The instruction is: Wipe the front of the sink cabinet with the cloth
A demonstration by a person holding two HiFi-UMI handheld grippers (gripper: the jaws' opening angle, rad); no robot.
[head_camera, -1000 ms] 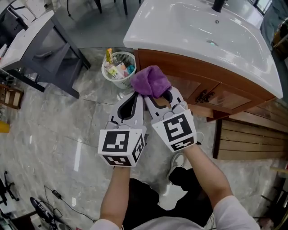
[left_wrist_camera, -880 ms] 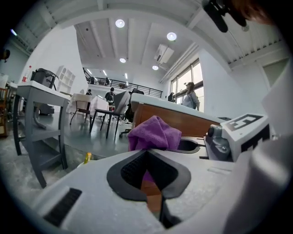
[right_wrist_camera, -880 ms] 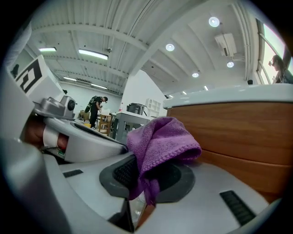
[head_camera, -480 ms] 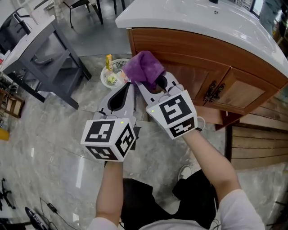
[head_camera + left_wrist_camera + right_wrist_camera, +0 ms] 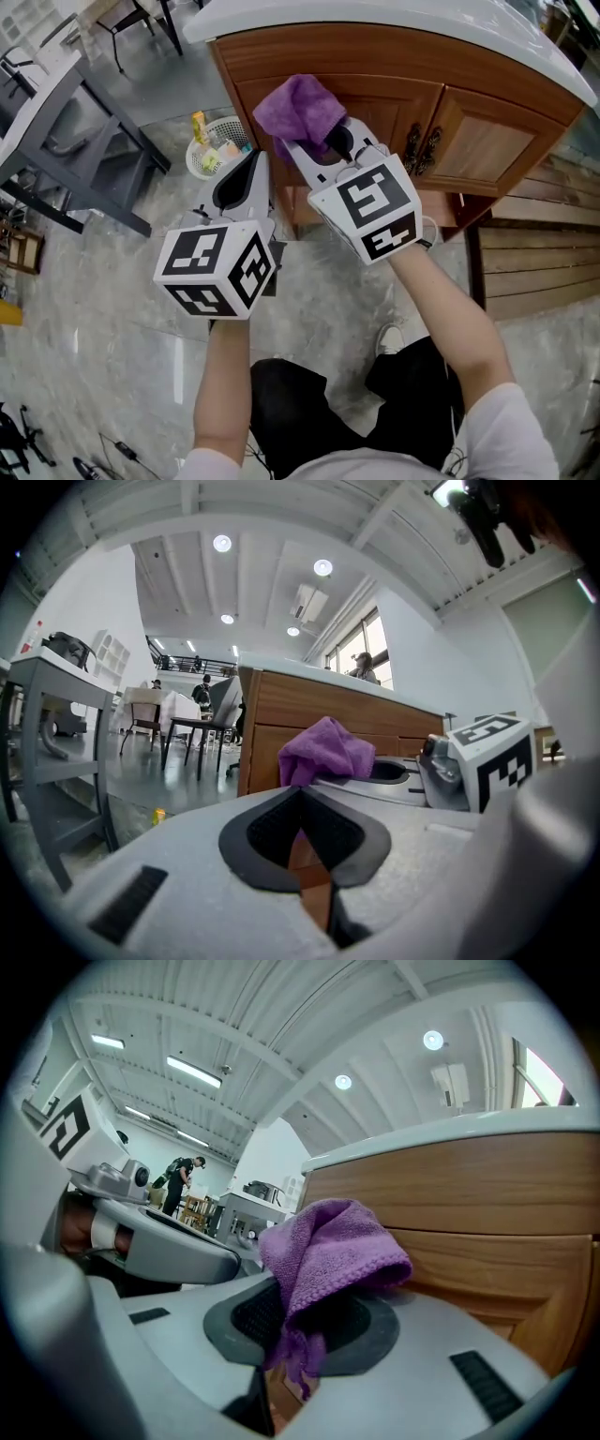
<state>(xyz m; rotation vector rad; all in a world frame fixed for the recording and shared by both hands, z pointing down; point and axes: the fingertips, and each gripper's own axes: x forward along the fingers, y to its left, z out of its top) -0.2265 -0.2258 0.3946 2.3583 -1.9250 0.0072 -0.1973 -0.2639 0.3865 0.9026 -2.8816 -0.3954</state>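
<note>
A purple cloth (image 5: 298,111) is bunched in my right gripper (image 5: 315,142), which is shut on it, in front of the upper left part of the wooden sink cabinet (image 5: 394,54). In the right gripper view the cloth (image 5: 330,1249) droops over the right gripper (image 5: 298,1337) close to the cabinet's wood panel (image 5: 469,1206); I cannot tell whether they touch. My left gripper (image 5: 247,161) sits just left of it and lower, shut and empty. In the left gripper view the left gripper (image 5: 302,797) points at the cabinet (image 5: 277,716), with the cloth (image 5: 328,752) to its right.
The white sink top (image 5: 394,11) overhangs the cabinet. Two cabinet doors with dark metal handles (image 5: 418,150) lie to the right. A white basket (image 5: 216,150) with small items stands on the marble floor at the cabinet's left. A grey table (image 5: 66,112) is farther left, wooden slats (image 5: 544,272) at right.
Both grippers have moved up to the cabinet front with the cloth still held. The head view has dropped, so the sink basin is out of sight and the doors show.
</note>
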